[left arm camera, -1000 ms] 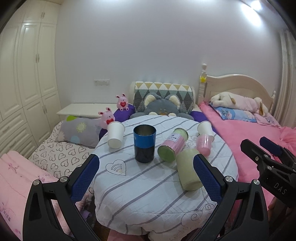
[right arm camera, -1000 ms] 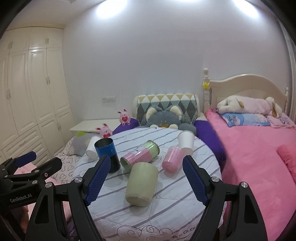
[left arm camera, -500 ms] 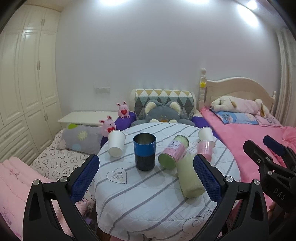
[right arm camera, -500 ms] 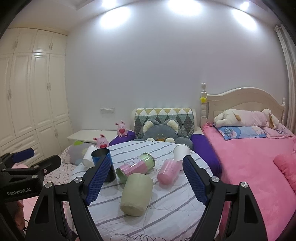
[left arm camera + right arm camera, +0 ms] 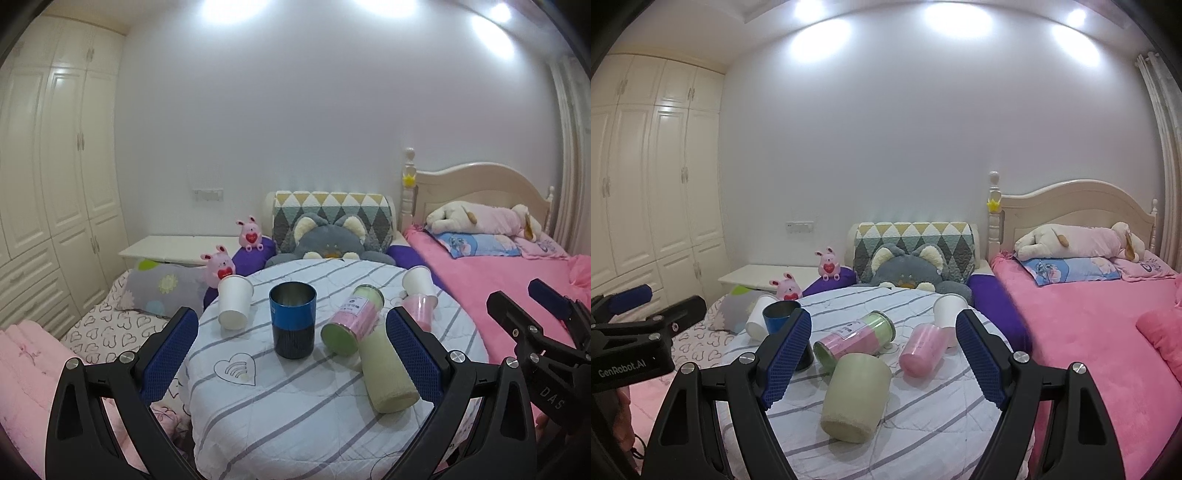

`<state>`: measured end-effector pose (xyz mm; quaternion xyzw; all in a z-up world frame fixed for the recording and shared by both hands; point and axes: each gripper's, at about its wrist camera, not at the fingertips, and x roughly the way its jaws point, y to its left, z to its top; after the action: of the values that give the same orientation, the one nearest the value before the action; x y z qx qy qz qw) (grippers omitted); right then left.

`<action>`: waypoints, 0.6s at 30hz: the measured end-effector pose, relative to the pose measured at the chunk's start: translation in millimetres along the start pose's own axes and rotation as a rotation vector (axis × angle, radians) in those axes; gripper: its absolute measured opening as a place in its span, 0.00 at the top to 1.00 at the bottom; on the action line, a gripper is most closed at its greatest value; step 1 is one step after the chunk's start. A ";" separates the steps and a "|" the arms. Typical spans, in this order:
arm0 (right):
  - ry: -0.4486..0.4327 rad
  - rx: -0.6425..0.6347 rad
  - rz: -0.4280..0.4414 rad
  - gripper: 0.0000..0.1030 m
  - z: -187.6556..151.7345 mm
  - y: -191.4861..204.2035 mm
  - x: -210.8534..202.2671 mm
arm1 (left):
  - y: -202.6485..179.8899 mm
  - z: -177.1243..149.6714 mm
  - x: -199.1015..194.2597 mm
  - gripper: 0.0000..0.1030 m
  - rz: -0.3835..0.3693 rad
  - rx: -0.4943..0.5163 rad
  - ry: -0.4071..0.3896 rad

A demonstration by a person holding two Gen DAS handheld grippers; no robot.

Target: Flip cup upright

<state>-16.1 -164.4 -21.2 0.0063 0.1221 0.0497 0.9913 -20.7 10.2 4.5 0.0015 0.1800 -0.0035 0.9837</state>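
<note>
A round table with a striped cloth (image 5: 295,413) (image 5: 923,424) holds several cups. A blue cup (image 5: 292,319) (image 5: 781,312) stands upright. A pale green cup (image 5: 388,373) (image 5: 855,380), a pink-and-green cup (image 5: 352,319) (image 5: 855,334) and a pink cup (image 5: 419,310) (image 5: 921,349) lie on their sides. A white paper cup (image 5: 232,304) (image 5: 759,319) lies tilted at the left, another (image 5: 417,278) (image 5: 947,308) at the back right. My left gripper (image 5: 291,354) and right gripper (image 5: 882,360) are open, empty, short of the table.
A pink bed (image 5: 1089,332) runs along the right. A patterned bed with pillows and plush toys (image 5: 221,264) lies left and behind the table. A white wardrobe (image 5: 55,166) fills the left wall. The right gripper shows in the left wrist view (image 5: 535,332).
Both grippers have risen and pulled back a little, so the table sits lower in both views. The cups have not moved.
</note>
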 end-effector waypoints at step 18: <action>0.033 0.003 0.014 0.20 -2.4 -1.4 14.0 | -2.6 -3.2 18.0 0.00 0.020 0.010 0.020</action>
<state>-3.0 -164.4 -26.9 0.0079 0.1383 0.0563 0.9888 -5.0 7.5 -4.9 0.0083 0.1897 0.0054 0.9818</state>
